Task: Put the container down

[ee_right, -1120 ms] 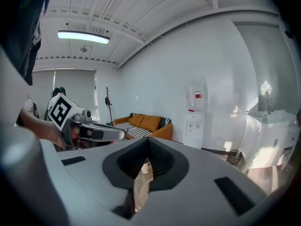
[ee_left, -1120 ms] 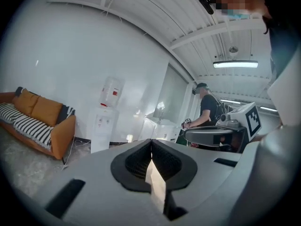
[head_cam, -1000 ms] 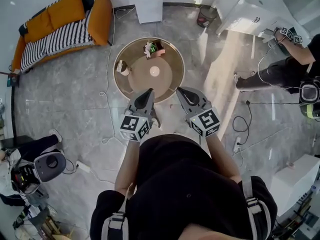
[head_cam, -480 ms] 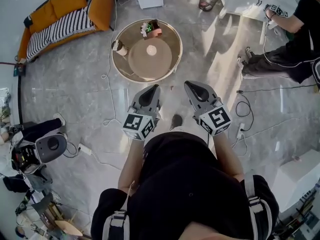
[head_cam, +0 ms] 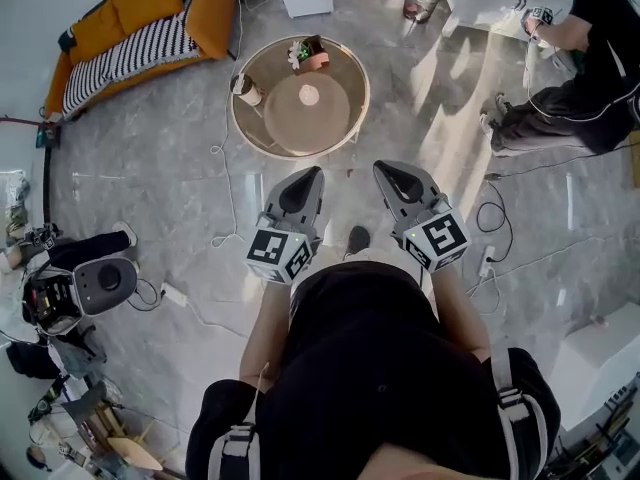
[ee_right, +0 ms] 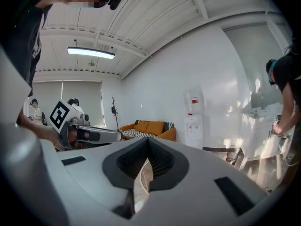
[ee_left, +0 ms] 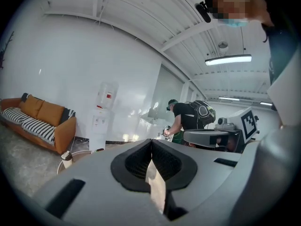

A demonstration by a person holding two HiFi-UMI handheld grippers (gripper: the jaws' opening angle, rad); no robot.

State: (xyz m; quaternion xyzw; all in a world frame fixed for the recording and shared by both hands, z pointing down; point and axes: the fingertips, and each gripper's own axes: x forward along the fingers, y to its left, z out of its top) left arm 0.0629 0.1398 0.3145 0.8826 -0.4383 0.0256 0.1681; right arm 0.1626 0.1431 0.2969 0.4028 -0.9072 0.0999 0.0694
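Far ahead on the round counter [head_cam: 352, 128] stands a small lidded container [head_cam: 246, 89], near a potted plant [head_cam: 309, 53]. The left claw [ee_left: 151, 142] and right claw [ee_right: 148, 141] are both closed on nothing, well apart from it. The setting-down looks finished; I judge no further move is needed.

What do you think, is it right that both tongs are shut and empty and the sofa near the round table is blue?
Not quite. The sofa is orange with a striped seat, not blue; the head view shows it. The rest stands: the left tongs and the right tongs are both shut and empty, and the sofa is near the round table.
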